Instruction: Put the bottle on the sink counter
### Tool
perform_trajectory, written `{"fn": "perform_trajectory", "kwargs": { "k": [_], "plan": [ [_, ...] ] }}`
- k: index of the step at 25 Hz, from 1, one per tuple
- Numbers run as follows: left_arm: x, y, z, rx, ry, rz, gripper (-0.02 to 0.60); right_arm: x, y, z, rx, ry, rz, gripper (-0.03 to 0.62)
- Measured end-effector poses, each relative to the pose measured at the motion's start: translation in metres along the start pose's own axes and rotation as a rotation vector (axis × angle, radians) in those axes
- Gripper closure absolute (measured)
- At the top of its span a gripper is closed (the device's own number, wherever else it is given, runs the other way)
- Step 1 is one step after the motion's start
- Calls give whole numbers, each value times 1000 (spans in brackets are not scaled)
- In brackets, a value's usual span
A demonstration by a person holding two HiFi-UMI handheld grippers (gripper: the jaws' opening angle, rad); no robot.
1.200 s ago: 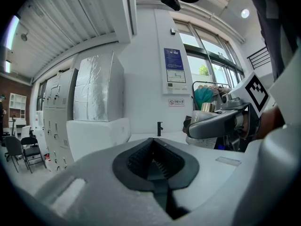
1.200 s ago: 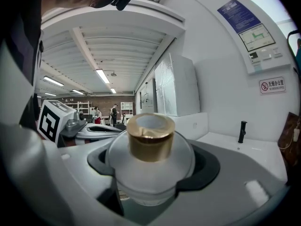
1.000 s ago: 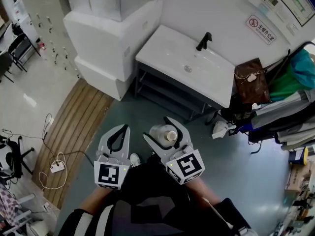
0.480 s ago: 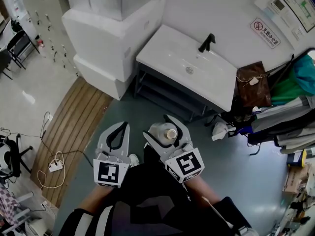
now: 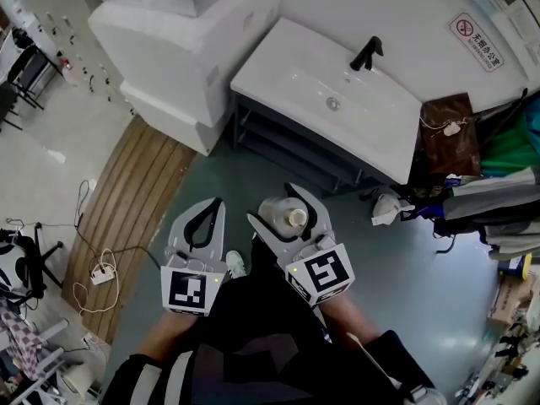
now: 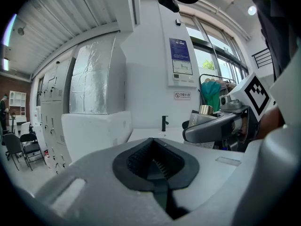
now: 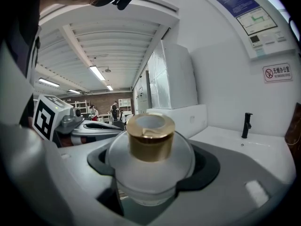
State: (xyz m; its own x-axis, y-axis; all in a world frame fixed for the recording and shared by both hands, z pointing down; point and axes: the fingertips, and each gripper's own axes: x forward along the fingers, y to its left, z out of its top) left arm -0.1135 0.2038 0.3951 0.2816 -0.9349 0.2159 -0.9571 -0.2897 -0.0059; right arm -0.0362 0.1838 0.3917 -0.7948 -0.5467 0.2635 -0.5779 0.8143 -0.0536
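Note:
A round frosted bottle [image 5: 277, 211] with a gold cap [image 5: 295, 218] stands upright between the jaws of my right gripper [image 5: 272, 205], which is shut on its body. In the right gripper view the bottle [image 7: 149, 168] fills the middle, and the white sink counter [image 7: 244, 149] with its black tap [image 7: 245, 125] lies ahead to the right. My left gripper [image 5: 213, 207] is held beside the right one, shut with nothing in it. Both grippers hover over the grey floor, short of the sink counter [image 5: 287, 74]. The left gripper view shows its closed jaws [image 6: 155, 147] and the bottle's cap [image 6: 205, 109].
A large white cabinet unit [image 5: 169, 40] stands left of the sink. Dark shelves [image 5: 287, 154] run under the counter. A brown bag [image 5: 447, 133] and hanging clothes crowd the right. Wooden flooring [image 5: 143, 192], cables and a power strip [image 5: 101, 272] lie at the left.
Both grippers have moved forward toward the sink counter, which now sits larger and nearer in the head view. The bottle stays gripped in the right jaws.

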Motion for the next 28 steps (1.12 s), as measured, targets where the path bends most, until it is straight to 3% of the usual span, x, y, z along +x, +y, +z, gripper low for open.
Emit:
{"fn": "perform_trajectory", "kwargs": {
  "k": [11,28],
  "plan": [
    [79,15,25,30,7,-21,578,39,-66,15,-8,7,-9,256],
    [191,15,71,69,4,7,578,73,-171,44,-1,-25,24,255]
  ]
}}
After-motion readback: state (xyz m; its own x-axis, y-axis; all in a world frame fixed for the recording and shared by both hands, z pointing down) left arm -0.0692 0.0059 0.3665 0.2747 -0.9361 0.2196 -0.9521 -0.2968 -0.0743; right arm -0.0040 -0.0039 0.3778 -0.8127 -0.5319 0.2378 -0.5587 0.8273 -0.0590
